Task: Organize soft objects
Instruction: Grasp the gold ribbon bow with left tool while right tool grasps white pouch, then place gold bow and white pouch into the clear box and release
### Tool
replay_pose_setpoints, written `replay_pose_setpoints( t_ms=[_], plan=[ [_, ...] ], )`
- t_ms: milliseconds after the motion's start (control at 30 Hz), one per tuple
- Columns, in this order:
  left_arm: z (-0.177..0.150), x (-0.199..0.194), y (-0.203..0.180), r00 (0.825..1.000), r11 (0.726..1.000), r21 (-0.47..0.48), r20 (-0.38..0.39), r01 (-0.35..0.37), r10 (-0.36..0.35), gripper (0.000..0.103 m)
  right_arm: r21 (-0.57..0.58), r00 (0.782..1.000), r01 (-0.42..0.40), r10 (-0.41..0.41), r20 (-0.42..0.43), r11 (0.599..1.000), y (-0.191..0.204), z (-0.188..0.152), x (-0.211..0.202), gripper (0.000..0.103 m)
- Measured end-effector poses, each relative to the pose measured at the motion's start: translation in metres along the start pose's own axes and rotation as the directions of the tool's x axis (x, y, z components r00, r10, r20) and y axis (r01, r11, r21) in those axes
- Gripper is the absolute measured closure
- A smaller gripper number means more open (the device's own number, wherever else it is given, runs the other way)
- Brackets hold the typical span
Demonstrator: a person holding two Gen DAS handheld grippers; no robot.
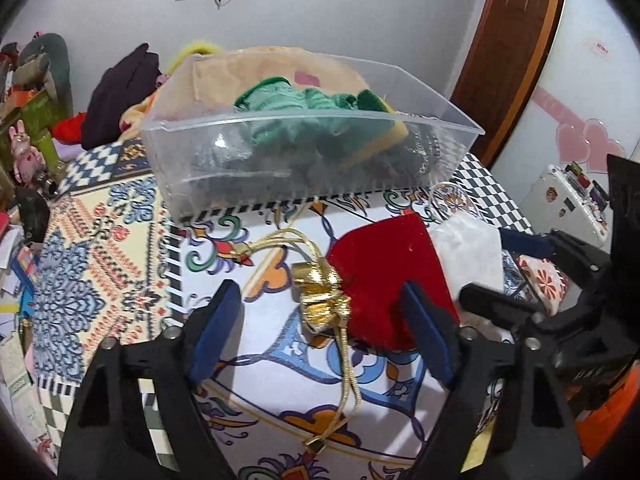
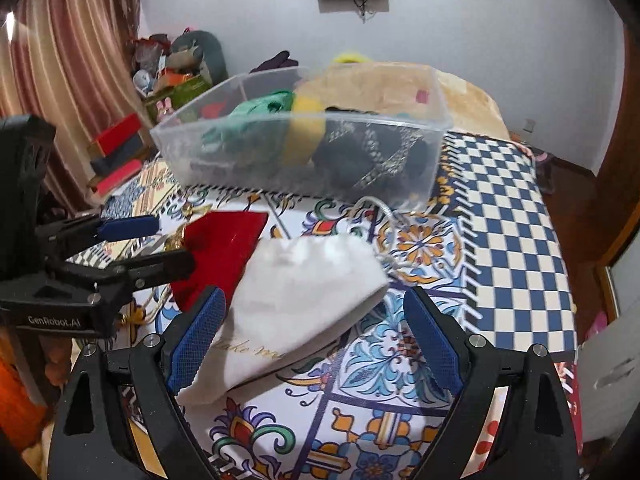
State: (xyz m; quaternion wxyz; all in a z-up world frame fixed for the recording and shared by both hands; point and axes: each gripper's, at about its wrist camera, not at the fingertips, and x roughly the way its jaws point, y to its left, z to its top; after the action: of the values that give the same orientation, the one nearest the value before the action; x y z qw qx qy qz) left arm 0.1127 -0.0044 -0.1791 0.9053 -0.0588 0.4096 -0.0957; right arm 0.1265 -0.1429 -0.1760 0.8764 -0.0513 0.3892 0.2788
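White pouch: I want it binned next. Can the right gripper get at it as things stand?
Probably yes. The right gripper is open, its fingers flank the white pouch, and nothing lies on top; the red pouch sits beside it.

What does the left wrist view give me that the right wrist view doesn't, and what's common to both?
Left wrist only: the gold tassel cord of the red pouch, lying between the open left gripper fingers. Right wrist only: the white pouch's gold lettering, the open right gripper straddling that pouch, and the curtain. Both: the clear bin holding green cloth, both pouches outside it on the patterned cover.
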Motion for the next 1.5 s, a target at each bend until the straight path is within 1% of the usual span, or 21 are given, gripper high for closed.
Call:
replay_pose_setpoints(
  t_ms=[33,67,100,133,167,200,233,267,300,333,400,467,533,667,900,1067,1133,1233,1433,1500],
  plan=[
    [0.000,0.002,-0.001,1.000,1.000,-0.001,-0.005,0.008,-0.008,0.029,-0.004,1.000,-0.006,0.006,-0.003,1.000,0.001,-0.001,0.001,0.015],
    [0.000,0.004,-0.002,1.000,1.000,-0.001,-0.008,0.010,-0.010,0.035,-0.008,1.000,-0.011,0.011,-0.005,1.000,0.002,-0.003,0.001,0.020],
    [0.001,0.007,-0.003,1.000,1.000,0.000,-0.011,0.010,-0.010,0.039,-0.013,1.000,-0.014,0.014,-0.011,1.000,0.003,-0.003,0.002,0.026],
    [0.000,0.010,-0.004,1.000,1.000,0.000,-0.017,0.013,-0.013,0.045,-0.013,1.000,-0.015,0.015,-0.016,1.000,0.002,-0.004,0.003,0.028],
    [0.000,0.009,-0.003,1.000,1.000,0.001,-0.014,0.011,-0.011,0.048,-0.011,1.000,-0.016,0.016,-0.018,1.000,0.001,-0.005,0.005,0.033],
    [0.000,0.009,-0.004,1.000,1.000,0.005,-0.008,0.006,-0.006,0.054,-0.009,1.000,-0.015,0.015,-0.017,1.000,0.001,-0.005,0.004,0.038],
    [0.000,0.009,-0.004,1.000,1.000,0.006,-0.010,0.011,-0.011,0.057,-0.010,1.000,-0.008,0.008,-0.012,1.000,0.000,-0.006,0.004,0.042],
    [0.001,0.010,-0.004,1.000,1.000,0.004,-0.009,0.018,-0.018,0.064,-0.013,1.000,-0.005,0.005,-0.011,1.000,-0.001,-0.006,0.003,0.047],
    [0.001,0.011,-0.003,1.000,1.000,0.000,-0.009,0.022,-0.022,0.068,-0.013,1.000,-0.006,0.005,-0.009,1.000,-0.001,-0.006,0.003,0.052],
    [0.001,0.011,-0.001,1.000,1.000,-0.006,-0.009,0.026,-0.026,0.069,-0.013,1.000,-0.006,0.006,-0.006,1.000,-0.002,-0.006,0.002,0.054],
    [0.001,0.010,0.002,0.999,0.999,-0.018,-0.006,0.032,-0.032,0.071,-0.017,1.000,-0.002,0.002,-0.001,1.000,-0.002,-0.005,0.001,0.066],
    [0.000,0.006,0.005,0.999,0.999,-0.017,-0.004,0.040,-0.040,0.074,-0.023,1.000,-0.012,0.012,0.000,1.000,-0.002,-0.006,0.000,0.074],
    [-0.002,-0.002,0.009,0.999,0.999,-0.014,0.006,0.033,-0.033,0.075,-0.021,1.000,-0.022,0.022,0.003,1.000,-0.003,-0.007,-0.002,0.076],
    [-0.005,-0.022,0.013,0.999,1.000,-0.007,0.041,0.017,-0.016,0.077,-0.002,0.999,-0.041,0.041,0.016,0.999,-0.009,-0.008,-0.009,0.087],
    [0.005,-0.057,0.021,0.993,1.000,-0.026,0.122,0.006,-0.003,0.077,0.001,0.996,-0.022,0.022,0.081,1.000,-0.014,-0.002,-0.035,0.091],
    [0.018,-0.083,0.023,0.980,1.000,-0.013,0.198,-0.011,0.013,0.077,-0.009,0.990,-0.004,0.005,0.142,1.000,-0.011,0.006,-0.054,0.091],
    [0.025,-0.088,0.019,0.974,1.000,-0.006,0.224,-0.020,0.021,0.077,-0.009,0.986,0.000,0.002,0.169,1.000,-0.010,0.010,-0.061,0.091],
    [0.039,-0.092,0.013,0.963,0.999,0.002,0.267,-0.033,0.032,0.077,-0.012,0.977,0.005,-0.003,0.212,1.000,-0.009,0.021,-0.071,0.091],
    [0.062,-0.105,0.009,0.937,0.999,0.001,0.347,-0.051,0.047,0.077,-0.016,0.951,0.015,-0.010,0.310,1.000,-0.006,0.044,-0.088,0.091],
    [0.067,-0.105,0.008,0.930,0.998,0.004,0.363,-0.064,0.058,0.077,-0.015,0.942,0.021,-0.014,0.336,1.000,-0.007,0.052,-0.091,0.091]
  ],
)
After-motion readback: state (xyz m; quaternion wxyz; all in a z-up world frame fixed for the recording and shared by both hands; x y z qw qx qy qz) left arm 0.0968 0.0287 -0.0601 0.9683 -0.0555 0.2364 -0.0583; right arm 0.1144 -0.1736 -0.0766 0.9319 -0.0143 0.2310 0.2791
